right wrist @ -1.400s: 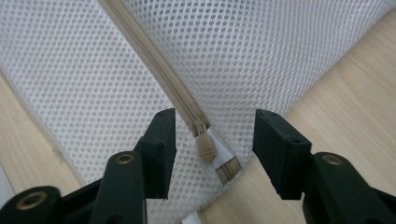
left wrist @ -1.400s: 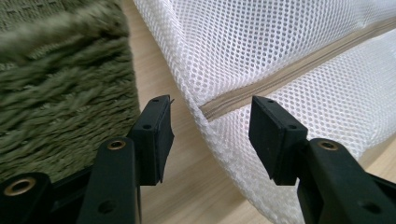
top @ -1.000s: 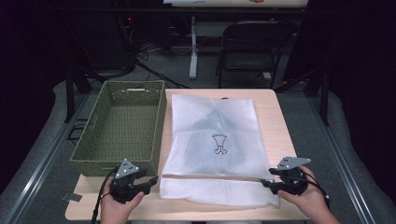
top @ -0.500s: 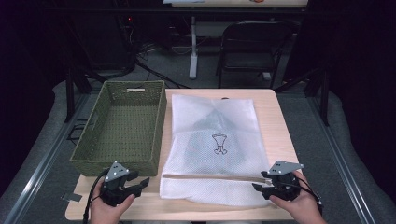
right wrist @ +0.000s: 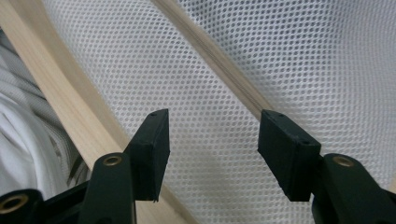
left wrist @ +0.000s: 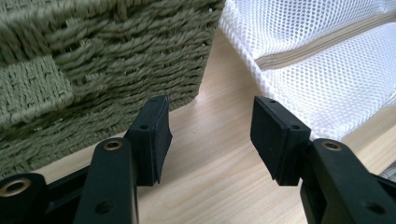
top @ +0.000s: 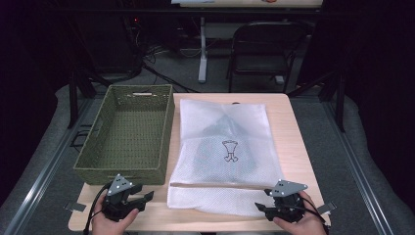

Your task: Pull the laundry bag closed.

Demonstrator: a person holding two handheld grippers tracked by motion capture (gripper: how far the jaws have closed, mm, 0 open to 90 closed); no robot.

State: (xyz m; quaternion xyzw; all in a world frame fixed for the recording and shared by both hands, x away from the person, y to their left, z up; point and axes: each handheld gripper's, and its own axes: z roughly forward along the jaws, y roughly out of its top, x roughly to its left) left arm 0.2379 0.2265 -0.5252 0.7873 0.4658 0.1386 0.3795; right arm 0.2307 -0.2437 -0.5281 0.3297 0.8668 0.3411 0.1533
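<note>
A white mesh bag [top: 225, 142] with a beige zipper [top: 220, 186] lies flat on the wooden table [top: 288, 147]; something dark shows inside it, under a small printed figure. My left gripper [top: 144, 199] rests at the near left, just in front of the green woven basket [top: 122, 175] at its right-hand corner. Its jaws stand open [left wrist: 210, 123] over bare wood, between the basket [left wrist: 93, 56] and the bag [left wrist: 327, 70]. My right gripper [top: 262, 205] is at the bag's near right corner, open [right wrist: 212, 135], with mesh [right wrist: 210, 70] and the zipper [right wrist: 224, 60] beneath it but nothing pinched.
The basket is empty and fills the table's left half. The table's near edge [right wrist: 60, 93] runs close under the right gripper, with the person's pale striped clothing [right wrist: 23, 130] beyond it. A chair [top: 264, 54] and a desk leg stand behind the table.
The right gripper has slid leftward and toward the near edge, over the bag's corner. The left gripper shifted slightly left and nearer early on, then held still. Both jaws keep the same opening.
</note>
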